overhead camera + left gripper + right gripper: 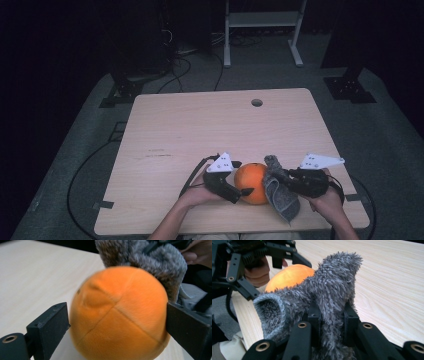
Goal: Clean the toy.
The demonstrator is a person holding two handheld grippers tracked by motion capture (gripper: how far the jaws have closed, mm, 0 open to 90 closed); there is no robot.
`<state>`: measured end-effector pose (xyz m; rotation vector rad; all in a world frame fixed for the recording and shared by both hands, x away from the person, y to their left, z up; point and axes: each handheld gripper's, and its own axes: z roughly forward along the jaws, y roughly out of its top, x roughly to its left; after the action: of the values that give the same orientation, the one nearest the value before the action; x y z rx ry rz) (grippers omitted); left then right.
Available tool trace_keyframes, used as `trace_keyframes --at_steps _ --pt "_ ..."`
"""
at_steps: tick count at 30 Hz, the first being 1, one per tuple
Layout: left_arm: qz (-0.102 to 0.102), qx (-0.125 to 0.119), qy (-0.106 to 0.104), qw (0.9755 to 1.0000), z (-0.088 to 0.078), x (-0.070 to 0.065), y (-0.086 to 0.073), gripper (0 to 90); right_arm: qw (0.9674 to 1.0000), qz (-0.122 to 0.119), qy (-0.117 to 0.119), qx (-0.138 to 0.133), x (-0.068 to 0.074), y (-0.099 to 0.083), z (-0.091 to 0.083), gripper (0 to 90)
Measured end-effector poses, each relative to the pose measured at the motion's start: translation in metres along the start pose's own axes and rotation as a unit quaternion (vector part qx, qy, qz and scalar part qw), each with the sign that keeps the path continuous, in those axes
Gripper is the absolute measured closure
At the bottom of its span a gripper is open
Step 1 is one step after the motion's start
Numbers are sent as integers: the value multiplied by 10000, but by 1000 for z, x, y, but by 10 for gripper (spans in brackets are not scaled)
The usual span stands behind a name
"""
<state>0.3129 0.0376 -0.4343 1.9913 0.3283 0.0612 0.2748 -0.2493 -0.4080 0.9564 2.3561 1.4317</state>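
On the left side, near the front edge of the table, the left gripper has its jaws spread wide around an orange ball. In the left gripper view the ball sits between the two black jaws. The jaw on one side looks like it touches the ball, and the jaw on the other side is just beside it. The picture is a bit blurry, so I cannot tell if the jaws squeeze the ball or only stand next to it. It looks more like a loose fit than a grip.

The ball rests on the table, between the two hands. It looks soft, with seams across it.

Just to the right of the ball is a fuzzy grey sock. It touches the ball's right side and hangs down toward the near edge. The right gripper has its jaws pinched tight on the sock. In the right gripper view the sock sticks up from between the jaws, and its open end faces left, toward the ball.

Here is what could go wrong. The ball is round, and if nothing really holds it, a push from the sock could roll it away, maybe off the near edge. The sock is floppy, so its opening could fold shut and miss the ball.
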Motion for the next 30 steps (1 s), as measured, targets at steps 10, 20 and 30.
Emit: trace_keyframes --at_steps 10,20,30 --pt "225 -236 462 9984 -12 -10 16 338 9988 59 -393 -271 -4 5 -17 730" --pt "-42 211 439 9988 -9 -14 22 258 9981 -311 -523 -68 12 9 12 727" --pt "31 200 271 9994 -1 2 2 132 9983 -17 -569 -78 -3 -2 12 726"
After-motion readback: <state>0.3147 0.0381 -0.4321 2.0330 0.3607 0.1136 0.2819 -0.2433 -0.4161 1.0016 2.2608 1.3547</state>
